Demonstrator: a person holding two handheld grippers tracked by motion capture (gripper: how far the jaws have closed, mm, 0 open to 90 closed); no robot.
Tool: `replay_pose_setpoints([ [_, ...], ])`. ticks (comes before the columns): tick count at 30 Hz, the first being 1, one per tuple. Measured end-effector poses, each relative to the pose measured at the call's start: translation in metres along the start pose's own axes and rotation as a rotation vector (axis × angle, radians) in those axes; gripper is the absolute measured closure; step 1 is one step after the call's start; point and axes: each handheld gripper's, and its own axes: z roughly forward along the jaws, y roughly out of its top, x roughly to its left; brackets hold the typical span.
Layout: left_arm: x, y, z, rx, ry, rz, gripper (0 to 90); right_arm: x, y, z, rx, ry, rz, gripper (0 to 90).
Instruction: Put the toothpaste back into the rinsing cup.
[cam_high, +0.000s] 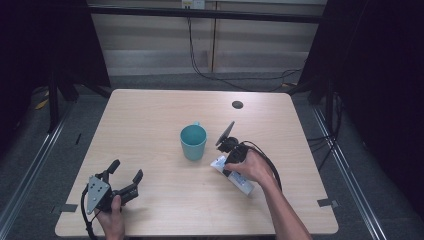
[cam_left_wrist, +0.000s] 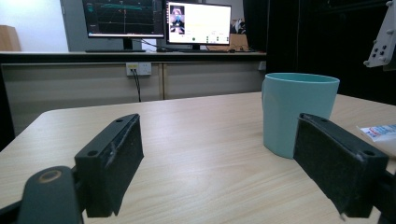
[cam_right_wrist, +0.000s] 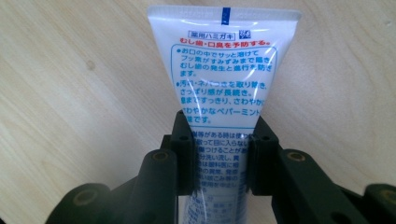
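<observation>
Right gripper (cam_right_wrist: 218, 154) is down on the toothpaste tube (cam_right_wrist: 223, 74), jaws closed in from both sides and pinching the tube's body, the flat crimped end pointing away at twelve o'clock in the right gripper view. In the high view the tube (cam_high: 239, 180) lies flat on the tabletop (cam_high: 150, 115), at about four o'clock from the teal cup (cam_high: 193, 141), near it but not touching, with the right hand (cam_high: 250, 167) over it.

The left gripper (cam_high: 121, 184) waits at the near left corner, roughly eight o'clock from the cup, jaws spread wide and holding nothing. Its own view looks across bare wood between the jaws, the cup (cam_left_wrist: 299, 112) standing upright at about one o'clock.

By the look of it, this is the pickup, likely with the cup as the target. To do it well: the tube is soft, so the squeeze wants to be firm enough to stop slipping yet not so hard it buckles the wall or pushes paste toward the cap. The grip looks centred across the width, which is good; a straight lift off the wood should keep the tube from twisting in the jaws. Moving toward ten o'clock, keep the hanging end above the cup's rim, since a knock could tip it. The left gripper could steady the cup.
</observation>
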Motion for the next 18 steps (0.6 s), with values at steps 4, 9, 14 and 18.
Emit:
replay_pose_setpoints([
  [4, 0.000, 0.000, 0.000, 0.000, 0.000, 0.001, 15.9, 0.000, -0.001, -0.008, -0.040, 0.016, 0.003, 69.6],
  [9, 0.000, 0.000, 0.000, 0.002, 0.000, 0.003, 15.9, -0.001, -0.003, -0.015, -0.065, 0.012, -0.012, 69.6],
  [14, 0.000, 0.000, 0.000, 0.002, 0.000, 0.003, 15.9, -0.002, -0.006, -0.021, -0.111, 0.027, -0.007, 69.6],
  [18, 0.000, 0.000, 0.000, 0.002, -0.002, 0.003, 15.9, -0.004, -0.009, -0.025, -0.137, 0.037, 0.004, 69.6],
])
